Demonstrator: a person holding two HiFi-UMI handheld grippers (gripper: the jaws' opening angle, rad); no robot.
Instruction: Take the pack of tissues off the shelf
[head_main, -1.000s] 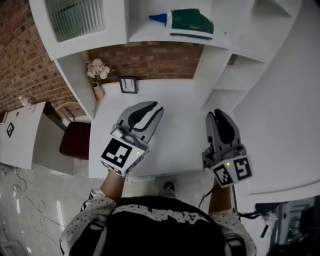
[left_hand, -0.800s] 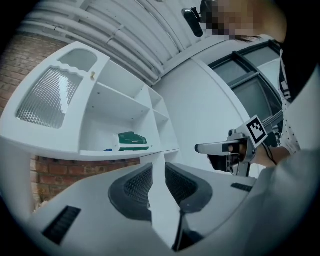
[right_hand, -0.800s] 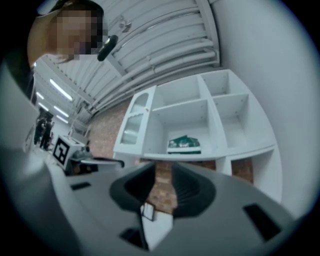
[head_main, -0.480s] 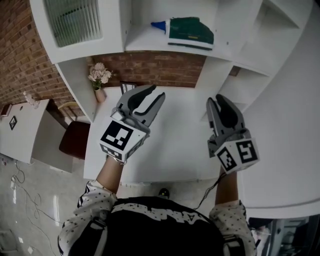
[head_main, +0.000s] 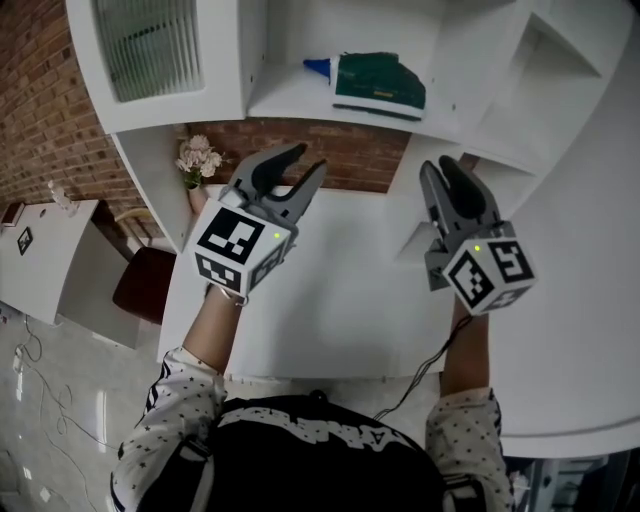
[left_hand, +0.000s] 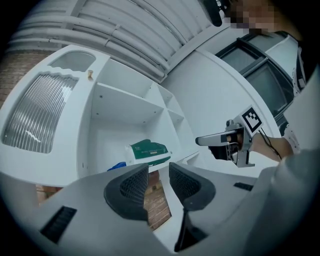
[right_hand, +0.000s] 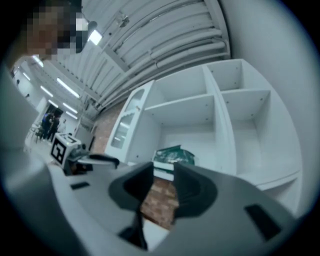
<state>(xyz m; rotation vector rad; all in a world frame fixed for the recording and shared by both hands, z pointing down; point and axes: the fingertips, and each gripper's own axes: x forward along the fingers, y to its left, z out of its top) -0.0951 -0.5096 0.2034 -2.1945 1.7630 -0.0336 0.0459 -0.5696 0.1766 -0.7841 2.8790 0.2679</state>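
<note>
Tissue pack (head_main: 380, 82) on white shelf (head_main: 290, 97)

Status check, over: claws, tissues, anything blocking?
Just opening, empty: left claw, right claw, short of shelf. Untouched tissues on it. Only blue item beside them; nothing blocking.

Left gripper (head_main: 308, 158), right gripper (head_main: 438, 163): pale grey shells, dark ribbed pads (left_hand: 131, 187), black-and-white marker cubes (head_main: 235, 252), green indicator lights (head_main: 275, 236). Thin black cable (head_main: 420, 375) hung off right unit. Wearer had black top (head_main: 320, 465), white dotted sleeves (head_main: 165, 420).
</note>
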